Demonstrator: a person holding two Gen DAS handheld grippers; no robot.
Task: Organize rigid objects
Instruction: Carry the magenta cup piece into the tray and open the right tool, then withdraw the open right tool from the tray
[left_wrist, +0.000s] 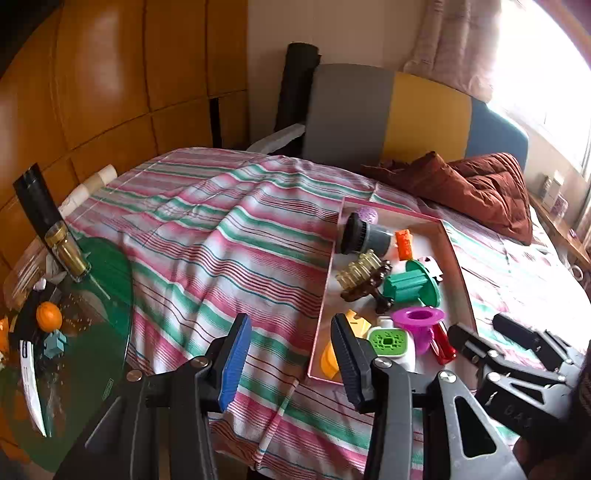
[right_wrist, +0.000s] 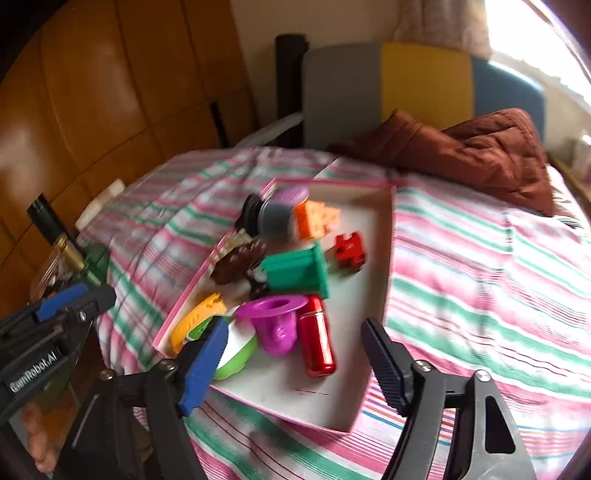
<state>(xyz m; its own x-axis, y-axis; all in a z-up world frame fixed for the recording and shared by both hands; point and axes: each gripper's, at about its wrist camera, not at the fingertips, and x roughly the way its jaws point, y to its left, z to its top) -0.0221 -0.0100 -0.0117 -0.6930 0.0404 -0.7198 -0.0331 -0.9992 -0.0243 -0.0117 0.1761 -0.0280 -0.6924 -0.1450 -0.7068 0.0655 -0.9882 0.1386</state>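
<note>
- My right hand-held gripper (right_wrist: 291, 354) was released, nothing between its fingers; the red cylinder (right_wrist: 317, 336) lay in the tray (right_wrist: 388, 236) on the bed (right_wrist: 480, 277) at its 12 o'clock, long axis running 12 to 6.
- My left hand-held gripper (left_wrist: 291, 354) hung half open and empty, farther off.
- I counted one tray, one red cylinder, one purple cup (right_wrist: 275, 321), one green spool (right_wrist: 295, 271).

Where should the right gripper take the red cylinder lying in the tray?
Across the middle of the red cylinder, from above. It lies on its side, lengthwise away from the right gripper, so its round flanks face the jaws. The purple cup crowds its left flank; the tray floor right is bare.
</note>
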